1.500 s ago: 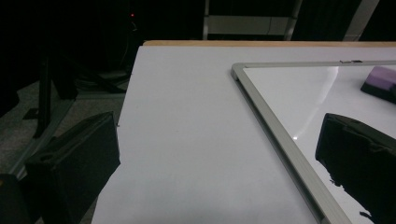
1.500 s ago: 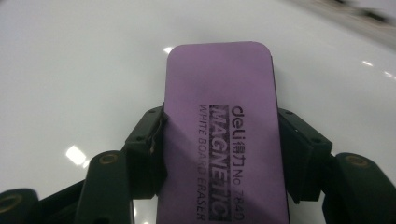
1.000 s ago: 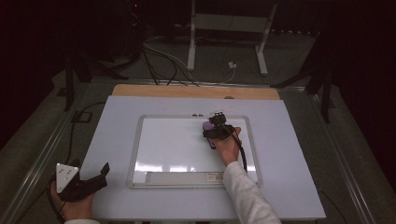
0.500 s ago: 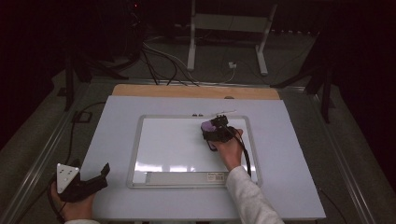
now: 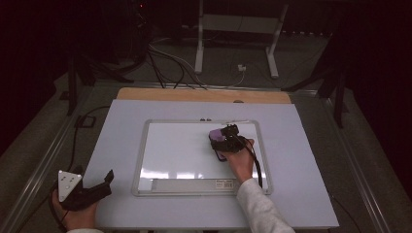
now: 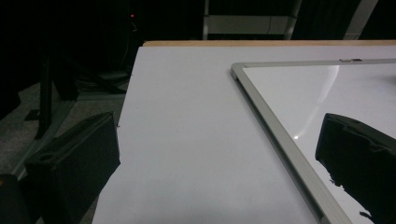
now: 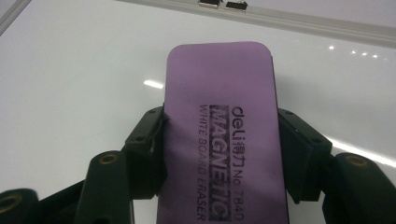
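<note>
Right gripper (image 7: 219, 140), with its jaws clamped on the long sides of the purple eraser (image 7: 224, 126), is seen from its own camera. The eraser, printed "MAGNETIC WHITE BOARD ERASER", is held flat against the whiteboard (image 5: 180, 150) in the board's upper right part, near the top frame (image 7: 299, 21), where two small clips (image 7: 222, 4) are fixed. In the high view the eraser (image 5: 217, 134) projects beyond the right gripper (image 5: 226, 141). Left gripper (image 5: 99, 187) is held with jaws wide apart and nothing between them, over the table (image 5: 121, 126) near its front left corner, well apart from the board.
</note>
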